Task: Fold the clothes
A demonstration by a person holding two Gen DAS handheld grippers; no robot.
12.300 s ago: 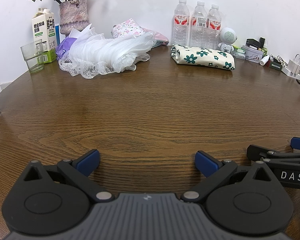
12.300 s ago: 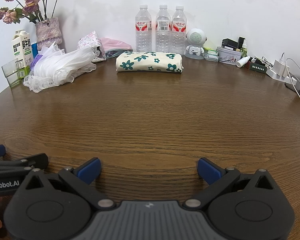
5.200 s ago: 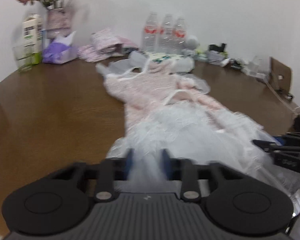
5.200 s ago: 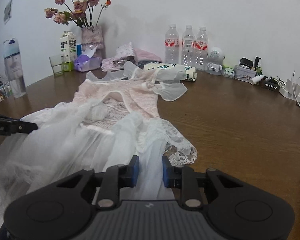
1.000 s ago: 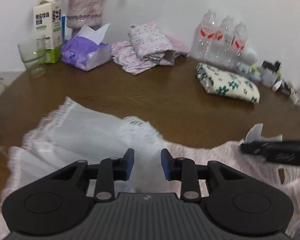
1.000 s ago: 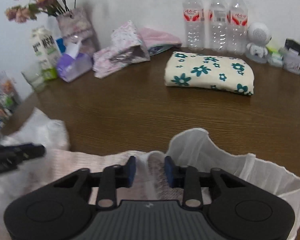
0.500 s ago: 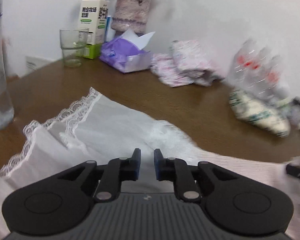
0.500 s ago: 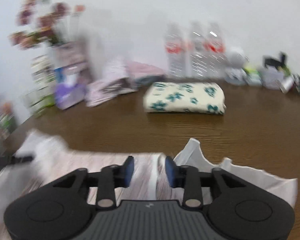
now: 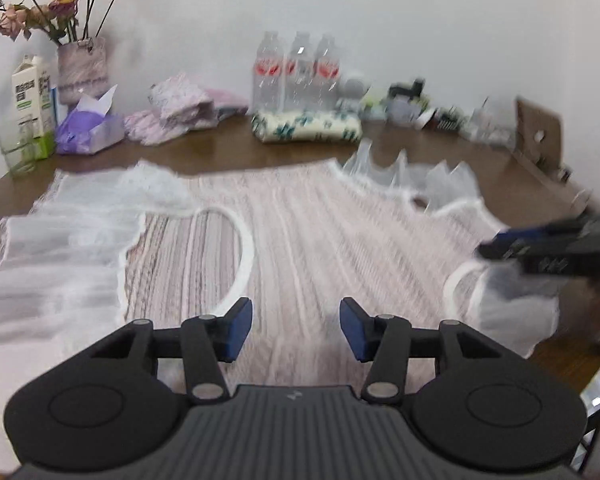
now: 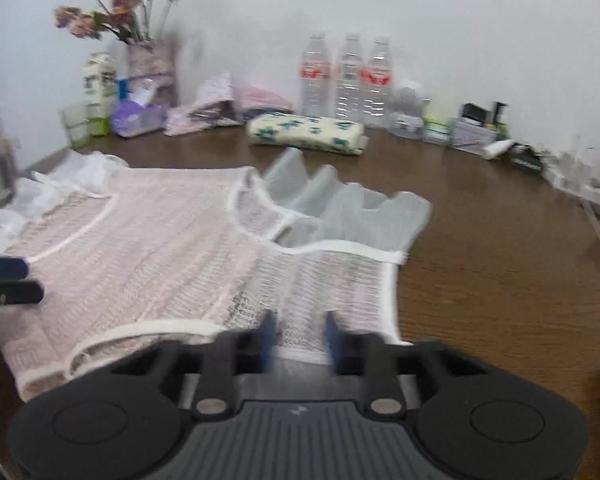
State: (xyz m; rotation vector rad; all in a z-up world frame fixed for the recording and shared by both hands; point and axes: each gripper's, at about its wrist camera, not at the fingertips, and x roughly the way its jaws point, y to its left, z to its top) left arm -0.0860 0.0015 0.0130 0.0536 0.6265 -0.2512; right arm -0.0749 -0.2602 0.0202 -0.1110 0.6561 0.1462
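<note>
Nearest the left wrist camera, the left gripper is hovering over the pink lace dress, its blue pads standing well apart with only bare fabric showing in the gap; its jaws are opening and nothing is being pinched. In the right wrist view, the right gripper is sitting at the near hem of the dress, its jaws closing, with a strip of the pink lace running between the blurred blue pads; whether they are already pressing on the cloth I cannot tell from the motion blur.

The dress is lying spread flat across the brown wooden table, pink bodice in the middle, white trim curving around the armholes. Sheer white ruffles are standing up at its far right edge, and white tulle with lace edging is bunching on the left side. In the left wrist view the right gripper is showing as a dark blur at the right edge, over the dress's side.

Beyond the dress, a folded cream cloth with green flowers is resting near the wall, with three water bottles standing just behind it. Left of these are lying folded pink floral clothes, a purple tissue pack, a milk carton, a glass and a vase of dried roses.
</note>
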